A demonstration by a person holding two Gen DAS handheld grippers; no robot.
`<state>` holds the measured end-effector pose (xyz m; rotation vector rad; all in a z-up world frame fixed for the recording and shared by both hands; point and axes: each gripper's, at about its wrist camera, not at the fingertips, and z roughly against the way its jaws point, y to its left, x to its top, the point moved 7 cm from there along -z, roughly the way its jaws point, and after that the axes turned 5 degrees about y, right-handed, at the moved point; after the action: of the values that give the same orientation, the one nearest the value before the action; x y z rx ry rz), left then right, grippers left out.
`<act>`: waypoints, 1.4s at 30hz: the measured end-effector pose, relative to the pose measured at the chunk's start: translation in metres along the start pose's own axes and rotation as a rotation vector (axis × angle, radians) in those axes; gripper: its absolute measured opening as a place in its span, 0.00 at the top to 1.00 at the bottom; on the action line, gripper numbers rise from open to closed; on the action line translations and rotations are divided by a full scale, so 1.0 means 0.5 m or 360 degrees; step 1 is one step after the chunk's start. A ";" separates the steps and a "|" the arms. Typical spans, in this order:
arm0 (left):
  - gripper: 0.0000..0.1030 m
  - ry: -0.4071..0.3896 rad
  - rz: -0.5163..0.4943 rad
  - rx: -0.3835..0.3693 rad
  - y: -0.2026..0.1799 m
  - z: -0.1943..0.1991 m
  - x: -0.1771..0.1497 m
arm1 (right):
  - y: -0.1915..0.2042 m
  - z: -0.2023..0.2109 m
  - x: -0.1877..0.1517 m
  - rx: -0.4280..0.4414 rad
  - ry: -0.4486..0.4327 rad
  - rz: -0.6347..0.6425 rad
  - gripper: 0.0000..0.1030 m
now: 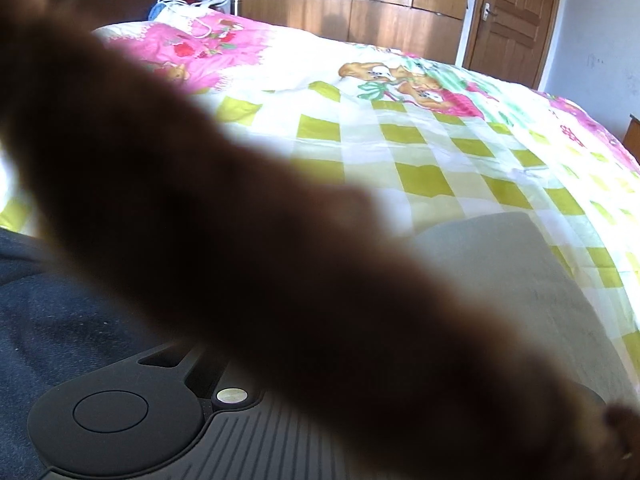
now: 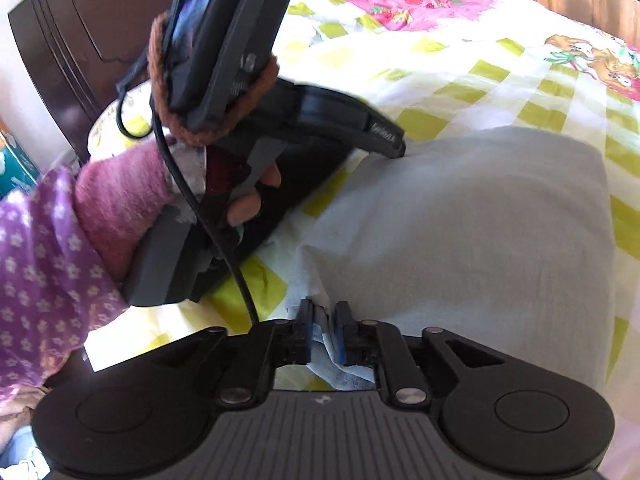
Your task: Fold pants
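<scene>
On the bed [image 2: 460,80], the grey pants [image 2: 480,232] lie flat on the checked quilt; the right gripper [image 2: 322,334] pinches their near edge between its 2 blue pads; the left gripper [image 2: 394,146] rests at the far edge, apparently pressed together, grip unclear. The cloth looks soft and light; take hems or corners.

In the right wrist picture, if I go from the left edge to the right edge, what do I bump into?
Purple flowered sleeve → pink cuff → left hand-held gripper touching the pants → grey pants → checked bedspread.
</scene>
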<state>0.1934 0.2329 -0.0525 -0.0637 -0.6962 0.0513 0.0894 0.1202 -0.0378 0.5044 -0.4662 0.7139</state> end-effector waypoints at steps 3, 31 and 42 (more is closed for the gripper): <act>0.83 -0.0031 -0.0016 0.0050 0.001 0.021 0.005 | -0.011 0.059 0.001 0.0004 -0.0117 -0.0020 0.58; 0.74 0.0084 -0.0177 0.0123 -0.133 0.090 -0.148 | -0.271 0.115 -0.121 0.0256 -0.0169 -0.0935 0.66; 0.72 0.0076 -0.0412 -0.0177 -0.344 0.079 -0.163 | -0.343 0.275 -0.245 -0.0113 -0.0279 -0.1110 0.68</act>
<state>0.1099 0.0574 -0.0614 -0.0807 -0.6542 -0.2364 0.0987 -0.1312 -0.0452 0.6180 -0.4382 -0.0171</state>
